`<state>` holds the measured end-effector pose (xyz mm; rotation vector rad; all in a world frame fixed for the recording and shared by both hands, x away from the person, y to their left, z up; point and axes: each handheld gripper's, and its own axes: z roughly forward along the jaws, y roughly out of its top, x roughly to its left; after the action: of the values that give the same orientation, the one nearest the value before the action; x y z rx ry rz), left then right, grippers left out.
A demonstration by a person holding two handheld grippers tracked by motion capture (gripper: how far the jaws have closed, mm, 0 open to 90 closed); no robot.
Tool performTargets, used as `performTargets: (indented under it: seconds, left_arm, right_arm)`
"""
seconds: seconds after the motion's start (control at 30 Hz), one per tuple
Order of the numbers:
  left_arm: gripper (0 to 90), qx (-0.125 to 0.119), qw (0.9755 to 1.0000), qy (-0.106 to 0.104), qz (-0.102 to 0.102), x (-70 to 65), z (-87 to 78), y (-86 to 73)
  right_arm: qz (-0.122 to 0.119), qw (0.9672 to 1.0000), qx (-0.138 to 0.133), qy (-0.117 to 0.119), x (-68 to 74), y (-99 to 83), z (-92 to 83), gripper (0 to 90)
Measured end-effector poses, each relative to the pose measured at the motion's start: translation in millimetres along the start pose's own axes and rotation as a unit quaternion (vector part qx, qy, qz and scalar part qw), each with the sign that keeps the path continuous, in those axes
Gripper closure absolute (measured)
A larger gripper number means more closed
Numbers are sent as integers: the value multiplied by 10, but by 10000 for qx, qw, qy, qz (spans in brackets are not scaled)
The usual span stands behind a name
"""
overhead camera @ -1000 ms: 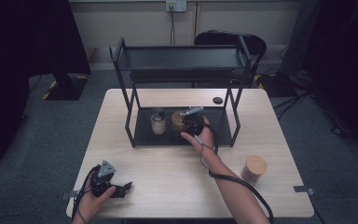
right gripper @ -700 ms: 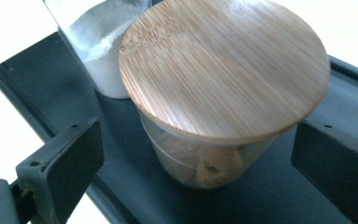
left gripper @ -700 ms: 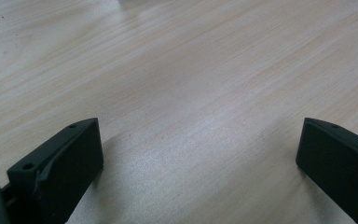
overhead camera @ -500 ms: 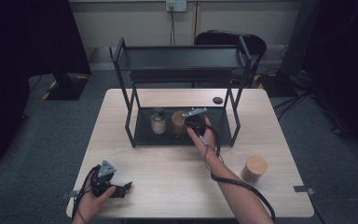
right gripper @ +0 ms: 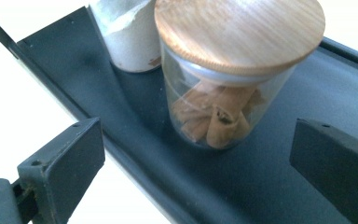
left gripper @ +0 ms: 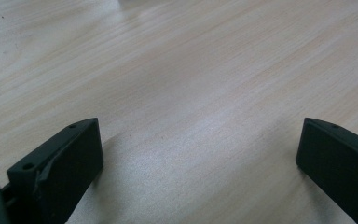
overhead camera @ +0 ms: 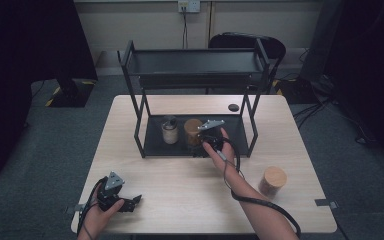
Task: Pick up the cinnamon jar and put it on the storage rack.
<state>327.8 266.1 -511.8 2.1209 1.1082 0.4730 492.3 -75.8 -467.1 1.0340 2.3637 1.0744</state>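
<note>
A glass jar of cinnamon sticks (overhead camera: 192, 131) (right gripper: 228, 93) with a wooden lid stands on the bottom tray (overhead camera: 230, 137) (right gripper: 270, 177) of a black two-tier rack. A jar of white powder (overhead camera: 169, 131) (right gripper: 128, 37) stands beside it. My right gripper (overhead camera: 200, 146) (right gripper: 196, 125) sits at the tray's front edge, just short of the cinnamon jar. Its jaws have just been opening and then closed a touch; they stand wide, clear of the jar and pressing on nothing. My left gripper (overhead camera: 134, 201) (left gripper: 198, 123) rests open on the table near the front left corner, empty.
A second wooden-lidded jar (overhead camera: 272, 181) stands on the table (overhead camera: 180, 185) at the right. A small black disc (overhead camera: 233, 107) lies behind the rack. The rack's uprights (overhead camera: 253, 127) flank the right hand, and its top shelf (overhead camera: 195, 62) overhangs the tray.
My right gripper has drawn slightly back from the cinnamon jar, which stays on the tray. The left gripper has not moved.
</note>
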Motion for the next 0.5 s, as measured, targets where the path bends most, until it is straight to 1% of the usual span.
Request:
performTargets:
  seconds: [0.5]
  left_arm:
    - [0,-1,10000,0,1,0,0,0]
  right_arm:
    - [-41,10000,11,31,7,-91,-245,31]
